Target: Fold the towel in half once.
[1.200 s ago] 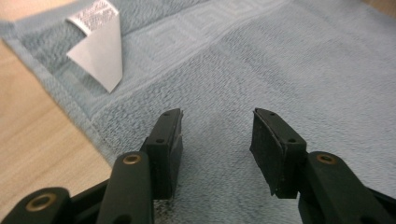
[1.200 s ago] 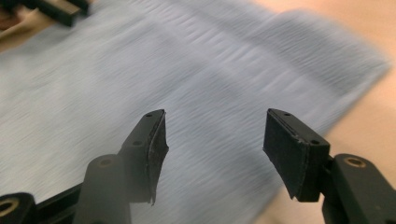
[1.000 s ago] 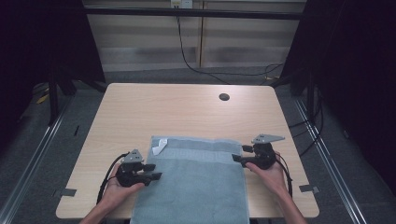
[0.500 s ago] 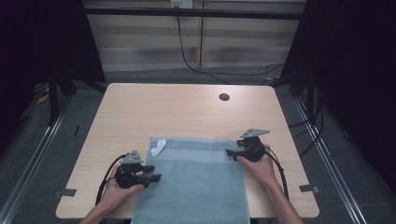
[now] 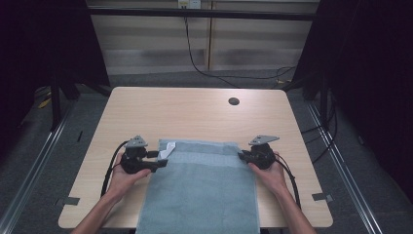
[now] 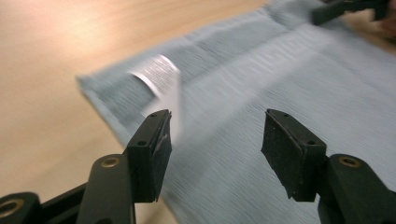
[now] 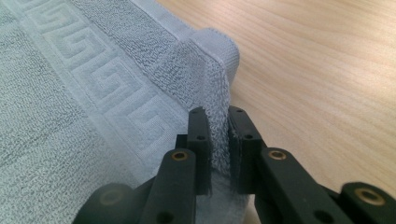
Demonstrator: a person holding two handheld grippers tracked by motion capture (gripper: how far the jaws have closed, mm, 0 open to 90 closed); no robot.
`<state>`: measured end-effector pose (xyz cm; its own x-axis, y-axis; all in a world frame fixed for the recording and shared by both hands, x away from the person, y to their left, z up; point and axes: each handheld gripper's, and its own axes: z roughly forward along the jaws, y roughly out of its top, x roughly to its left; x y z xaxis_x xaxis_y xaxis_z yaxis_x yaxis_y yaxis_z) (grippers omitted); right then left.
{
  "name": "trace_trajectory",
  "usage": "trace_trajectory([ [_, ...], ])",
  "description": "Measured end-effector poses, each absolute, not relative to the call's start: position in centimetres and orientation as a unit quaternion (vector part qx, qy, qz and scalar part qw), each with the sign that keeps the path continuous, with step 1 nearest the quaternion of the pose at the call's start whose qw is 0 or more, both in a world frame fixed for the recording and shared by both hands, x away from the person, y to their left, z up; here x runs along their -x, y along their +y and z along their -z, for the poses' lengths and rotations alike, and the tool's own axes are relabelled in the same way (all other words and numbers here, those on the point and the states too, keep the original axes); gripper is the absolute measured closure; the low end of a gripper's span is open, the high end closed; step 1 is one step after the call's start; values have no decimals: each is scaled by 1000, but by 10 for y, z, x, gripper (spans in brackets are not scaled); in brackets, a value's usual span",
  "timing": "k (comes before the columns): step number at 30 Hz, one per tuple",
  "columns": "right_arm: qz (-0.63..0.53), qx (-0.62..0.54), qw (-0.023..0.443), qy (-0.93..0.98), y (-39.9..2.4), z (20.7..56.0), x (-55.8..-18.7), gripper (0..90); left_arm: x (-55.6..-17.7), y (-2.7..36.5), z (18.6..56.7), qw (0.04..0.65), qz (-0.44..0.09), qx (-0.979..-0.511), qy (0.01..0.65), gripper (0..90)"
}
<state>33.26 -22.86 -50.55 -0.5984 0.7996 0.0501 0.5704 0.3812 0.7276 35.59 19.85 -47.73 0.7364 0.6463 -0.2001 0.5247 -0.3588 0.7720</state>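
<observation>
A pale blue towel (image 5: 202, 190) lies flat on the wooden table (image 5: 195, 112) and hangs over its near edge. A white label (image 5: 167, 148) sticks out at its far left corner. My left gripper (image 5: 157, 161) hovers at the towel's left edge, just short of the label (image 6: 159, 77). Its jaws have just been opening, and nothing sits between the pads (image 6: 215, 135). My right gripper (image 5: 242, 156) is at the far right corner. Its jaws have just been closing, and now it (image 7: 217, 126) pinches a raised fold of the towel's (image 7: 93, 93) edge.
A dark round cable hole (image 5: 234, 101) sits near the table's far edge. Bare wood stretches beyond the towel and along both its sides. Black frame posts and cables stand off the table to the left and right.
The left hand moved away from the person along the towel's left edge, toward the label corner. The right gripper slid inward onto the far right corner and closed on it.
</observation>
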Motion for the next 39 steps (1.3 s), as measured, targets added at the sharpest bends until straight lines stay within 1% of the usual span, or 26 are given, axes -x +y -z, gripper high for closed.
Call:
trace_trajectory([
  [1,-365,-421,156,816,-229,506,-332,827,-361,200,478,448,-75,-816,358,407],
  [3,-367,-420,155,815,-229,506,-333,830,-368,200,479,444,-71,-814,368,399],
  [4,-367,-424,153,814,-229,506,-332,833,-378,199,483,442,-75,-812,373,396],
  [5,-370,-425,151,812,-229,506,-333,833,-378,199,483,442,-75,-812,373,395],
  [6,-372,-424,151,812,-230,506,-333,834,-383,198,485,436,-71,-813,379,386],
  [8,-373,-426,149,811,-230,506,-333,833,-388,190,493,421,-85,-819,380,370],
  [13,-378,-428,144,808,-231,507,-334,833,-391,183,503,404,-85,-827,381,352],
  [14,-379,-426,144,809,-230,507,-334,833,-390,183,505,403,-83,-829,380,350],
  [15,-378,-426,145,809,-230,507,-333,833,-387,182,507,407,-96,-827,377,348],
  [19,-377,-429,143,808,-228,507,-333,833,-386,182,507,407,-98,-825,379,333],
  [20,-379,-429,142,808,-228,507,-333,833,-383,181,509,407,-111,-828,369,332],
  [22,-378,-429,142,808,-228,507,-333,833,-382,179,510,406,-118,-830,363,330],
  [24,-379,-428,142,808,-228,507,-333,833,-378,175,509,401,-121,-843,339,336],
  [25,-379,-428,141,808,-227,507,-333,832,-378,175,509,401,-121,-843,339,360],
  [27,-381,-427,140,808,-227,507,-333,832,-373,171,509,403,-119,-853,309,461],
  [28,-381,-427,140,808,-227,507,-333,832,-373,171,509,403,-119,-853,309,490],
  [29,-381,-427,140,808,-227,507,-333,832,-371,169,509,400,-123,-855,307,490],
  [30,-382,-427,138,808,-227,507,-333,832,-370,168,509,404,-119,-853,308,613],
  [31,-382,-428,136,808,-227,507,-333,832,-370,169,509,406,-113,-854,306,671],
  [32,-382,-428,136,808,-227,507,-333,832,-371,169,508,408,-108,-853,308,671],
  [33,-385,-429,131,807,-227,507,-333,833,-371,169,508,411,-100,-851,310,772],
  [35,-387,-431,122,806,-228,507,-334,838,-374,172,508,420,-70,-846,321,824],
  [37,-394,-436,109,802,-230,506,-335,846,-375,173,509,425,-59,-843,325,835],
  [39,-398,-436,107,800,-231,505,-335,847,-375,176,507,429,-54,-838,333,836],
])
